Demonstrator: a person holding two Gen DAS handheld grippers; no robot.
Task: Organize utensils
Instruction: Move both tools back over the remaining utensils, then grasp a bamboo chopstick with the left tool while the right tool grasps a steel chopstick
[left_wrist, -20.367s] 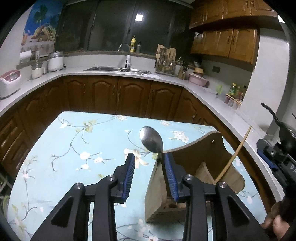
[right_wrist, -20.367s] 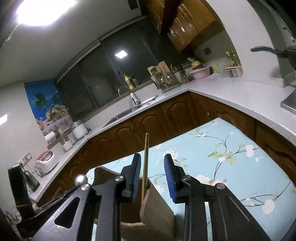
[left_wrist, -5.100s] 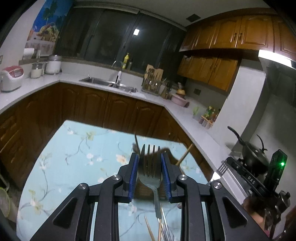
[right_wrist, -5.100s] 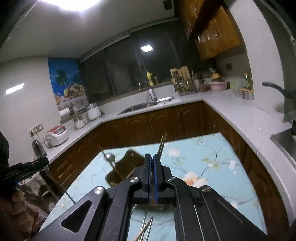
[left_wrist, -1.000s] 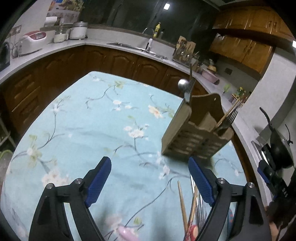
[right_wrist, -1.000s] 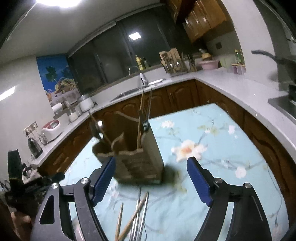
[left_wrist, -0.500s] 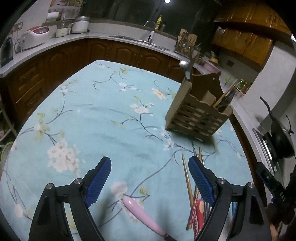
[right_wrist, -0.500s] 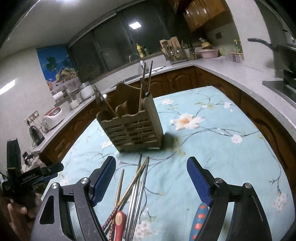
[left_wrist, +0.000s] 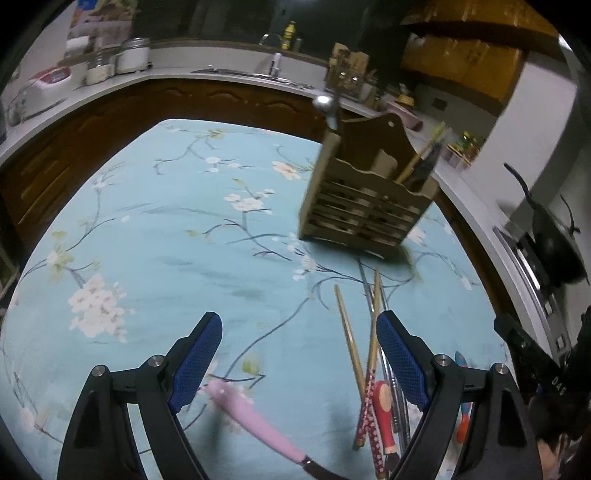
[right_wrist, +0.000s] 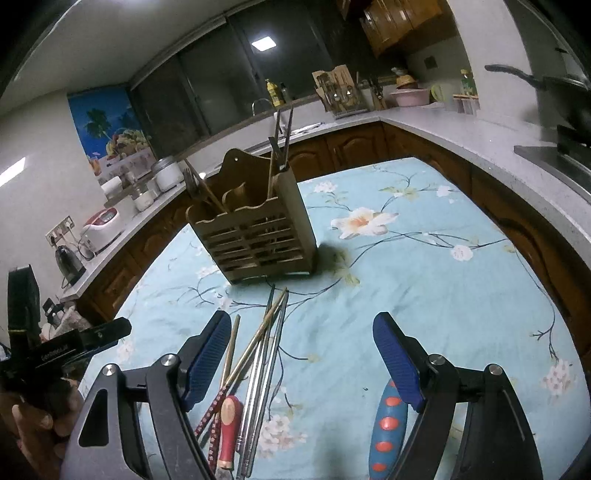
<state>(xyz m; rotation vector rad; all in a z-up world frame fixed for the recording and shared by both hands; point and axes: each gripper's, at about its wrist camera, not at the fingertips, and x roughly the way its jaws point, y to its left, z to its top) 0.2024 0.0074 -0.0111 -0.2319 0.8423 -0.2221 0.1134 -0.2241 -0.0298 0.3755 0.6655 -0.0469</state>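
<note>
A wooden slatted utensil holder stands on the floral blue tablecloth, with a spoon, forks and chopsticks upright in it. In front of it lies a loose pile of chopsticks and metal utensils. A pink-handled utensil lies between my left fingers. A blue red-dotted handle lies by my right gripper's right finger. My left gripper is wide open and empty, low over the table. My right gripper is wide open and empty above the pile.
The table is ringed by white counters and brown cabinets. A black pan sits on the stove at the right. A rice cooker and kettle stand on the left counter.
Both grippers have dropped lower and pulled back toward the loose pile, so the holder looks farther off and the pile closer. Both stay open and empty.
</note>
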